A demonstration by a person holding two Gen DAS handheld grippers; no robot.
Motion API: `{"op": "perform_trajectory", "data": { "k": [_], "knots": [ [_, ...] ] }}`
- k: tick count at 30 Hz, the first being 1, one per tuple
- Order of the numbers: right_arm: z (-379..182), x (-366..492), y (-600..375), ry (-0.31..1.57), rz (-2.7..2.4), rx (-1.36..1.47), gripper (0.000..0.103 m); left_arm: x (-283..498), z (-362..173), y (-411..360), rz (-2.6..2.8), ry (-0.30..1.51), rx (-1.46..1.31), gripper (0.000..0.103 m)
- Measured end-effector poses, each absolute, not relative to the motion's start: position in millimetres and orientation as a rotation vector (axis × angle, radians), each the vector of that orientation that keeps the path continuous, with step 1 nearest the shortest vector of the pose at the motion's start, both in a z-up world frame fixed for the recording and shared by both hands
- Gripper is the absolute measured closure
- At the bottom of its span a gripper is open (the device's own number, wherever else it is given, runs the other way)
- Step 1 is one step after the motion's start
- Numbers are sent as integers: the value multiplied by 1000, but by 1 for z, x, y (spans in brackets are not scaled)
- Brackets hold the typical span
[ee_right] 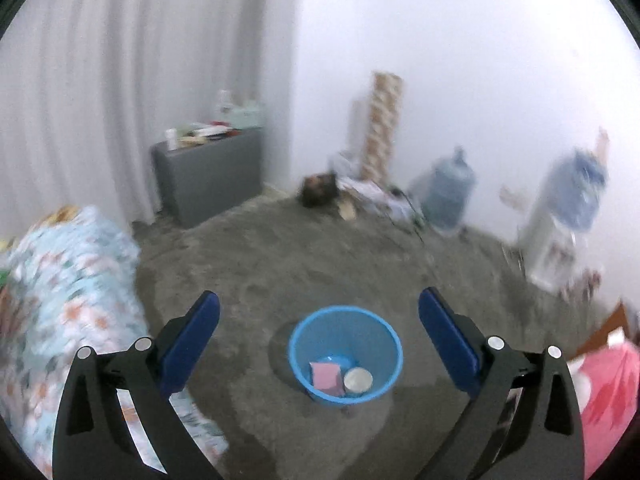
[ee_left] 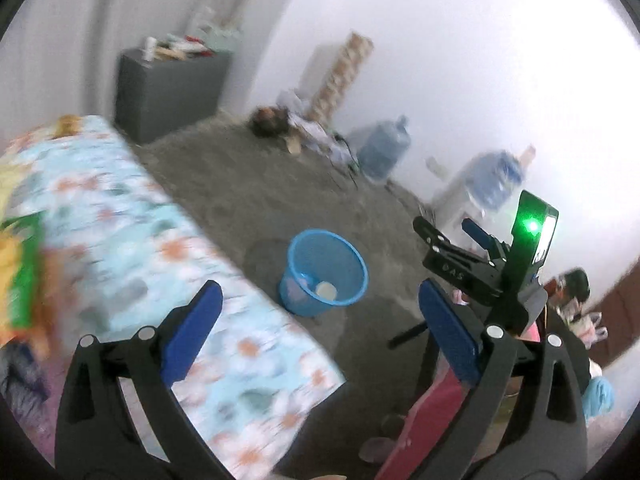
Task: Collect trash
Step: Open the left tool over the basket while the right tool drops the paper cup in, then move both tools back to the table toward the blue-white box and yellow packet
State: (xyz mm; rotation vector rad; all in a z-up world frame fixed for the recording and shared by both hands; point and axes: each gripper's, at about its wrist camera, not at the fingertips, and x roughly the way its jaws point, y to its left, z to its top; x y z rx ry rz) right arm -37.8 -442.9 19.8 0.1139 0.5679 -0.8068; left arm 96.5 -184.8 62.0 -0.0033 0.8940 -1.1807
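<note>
Both frames motion-blurred; fine detail unreliable.

Right tool (ee_right: 319, 322): jaws spread wide, nothing between the blue pads (ee_right: 191, 344). It hangs above and aimed down at the blue mesh wastebasket (ee_right: 298, 346), which sits lower centre of the right wrist view, framed between the two fingers. Judged: this is the posture of a drop into the basket, tool released directly over the opening so the item falls in rather than on the carpet.

Basket contents, right wrist view: a pink flat packet (ee_right: 327, 377) and a round white lid or cup (ee_right: 358, 379), side by side on the bottom. The basket stands upright on the grey carpet (ee_right: 248, 264), just beside the bed.

Left tool (ee_left: 320, 312): also released, empty. In its view the basket (ee_left: 298, 252) is centre frame, and the right tool (ee_left: 450, 234) shows at the right edge, open, with a green lamp lit on its housing.

Bed with floral sheet (ee_left: 132, 208) fills the left of the left wrist view. Bright green and yellow packaging (ee_left: 22, 276) lies on it at the far left edge; too blurred to identify, possibly remaining trash.

Background: grey cabinet (ee_right: 208, 188) upper left, water jugs (ee_right: 450, 190) along the wall at right.

Judged: two pieces binned; more may remain on the bed.
</note>
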Motion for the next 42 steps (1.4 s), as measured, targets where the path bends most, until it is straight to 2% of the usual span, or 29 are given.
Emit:
{"op": "perform_trajectory", "data": {
  "k": [5,14,22,30,36,39,41,42],
  "knots": [
    [39,-12,-384,545,-581,67,6,114,64,-85,-1052,810,-122,9],
    [80,44,-330,494,-71,282,6,141,64,70,-774,624,-201,9],
    [67,151,-305,665,263,610,6,200,47,137,-646,651,-299,9],
    [9,275,-302,888,383,915,12,258,16,145,-649,721,-339,9],
    [-30,318,-303,1010,381,1025,25,280,-1,133,-669,767,-328,9],
    [-38,326,-301,1040,386,1036,39,291,-6,126,-670,787,-312,17],
    [-41,326,-300,1048,386,1037,56,295,-10,123,-664,799,-307,26],
    [-40,324,-300,1048,390,1035,59,297,-11,122,-667,806,-308,28]
  ]
}}
